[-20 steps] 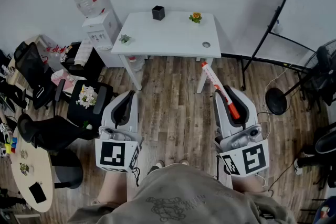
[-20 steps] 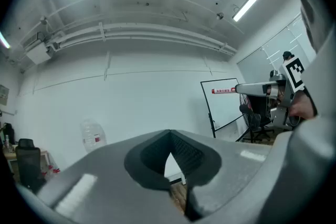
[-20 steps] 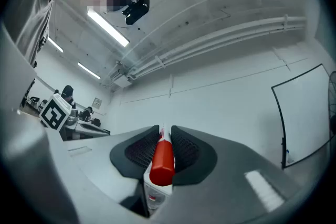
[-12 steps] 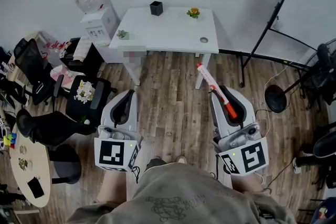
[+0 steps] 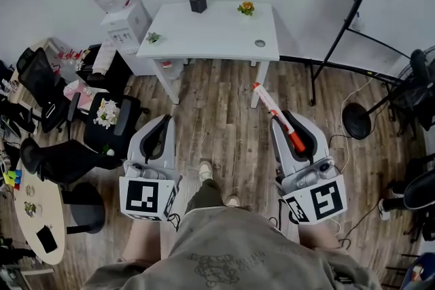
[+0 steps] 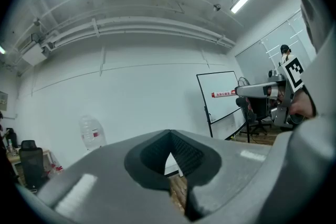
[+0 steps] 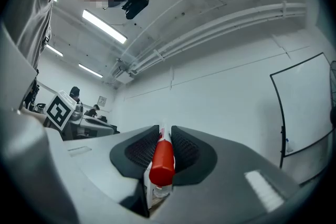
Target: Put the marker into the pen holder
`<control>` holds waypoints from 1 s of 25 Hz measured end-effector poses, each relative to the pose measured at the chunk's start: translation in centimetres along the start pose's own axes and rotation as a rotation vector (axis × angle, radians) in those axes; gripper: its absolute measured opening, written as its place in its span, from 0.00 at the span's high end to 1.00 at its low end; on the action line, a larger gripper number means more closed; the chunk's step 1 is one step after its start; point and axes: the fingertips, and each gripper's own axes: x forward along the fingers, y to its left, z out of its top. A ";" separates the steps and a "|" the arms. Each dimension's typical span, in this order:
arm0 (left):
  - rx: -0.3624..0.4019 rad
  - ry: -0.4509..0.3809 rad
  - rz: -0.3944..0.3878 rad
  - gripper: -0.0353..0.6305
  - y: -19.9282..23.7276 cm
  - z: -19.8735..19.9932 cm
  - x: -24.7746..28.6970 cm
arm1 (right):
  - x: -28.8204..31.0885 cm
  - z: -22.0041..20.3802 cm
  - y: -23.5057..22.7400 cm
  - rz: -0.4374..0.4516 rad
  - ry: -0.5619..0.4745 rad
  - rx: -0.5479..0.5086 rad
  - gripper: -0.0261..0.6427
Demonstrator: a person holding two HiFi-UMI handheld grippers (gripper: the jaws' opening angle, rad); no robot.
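Observation:
A white marker (image 5: 277, 113) with a red cap sticks out forward from my right gripper (image 5: 288, 124), whose jaws are shut on it; the red end (image 7: 163, 161) lies between the ribbed pads in the right gripper view. My left gripper (image 5: 158, 134) is shut with nothing between its jaws, held low over the wooden floor. The black pen holder (image 5: 198, 3) stands at the far edge of the white table (image 5: 217, 41), well ahead of both grippers. In the left gripper view the right gripper with the marker (image 6: 229, 94) shows at the right.
A small orange flower pot (image 5: 245, 8) and a green plant (image 5: 153, 38) stand on the white table. A water dispenser (image 5: 121, 22) is left of it. Black office chairs (image 5: 53, 159) and a round table (image 5: 39, 221) crowd the left. A whiteboard frame (image 5: 357, 10) and fan base (image 5: 355, 121) are right.
The view has moved forward: the white table and pen holder sit slightly nearer and a foot steps out below. Both grippers keep their pose, the marker still held.

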 end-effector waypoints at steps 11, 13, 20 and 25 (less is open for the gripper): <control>-0.035 0.007 -0.039 0.94 1.6 -1.6 4.0 | 3.7 -2.4 -1.2 0.005 0.050 -0.009 0.81; -0.041 0.009 -0.035 0.94 2.7 -2.1 5.3 | 5.5 -3.2 -1.6 0.007 0.070 -0.017 0.81; -0.062 0.030 -0.015 0.94 8.8 -4.0 11.0 | 14.1 -6.1 -2.7 0.032 0.145 -0.046 0.81; -0.051 0.027 -0.023 0.94 14.7 -5.2 15.8 | 21.6 -7.8 -2.7 0.055 0.199 -0.057 0.81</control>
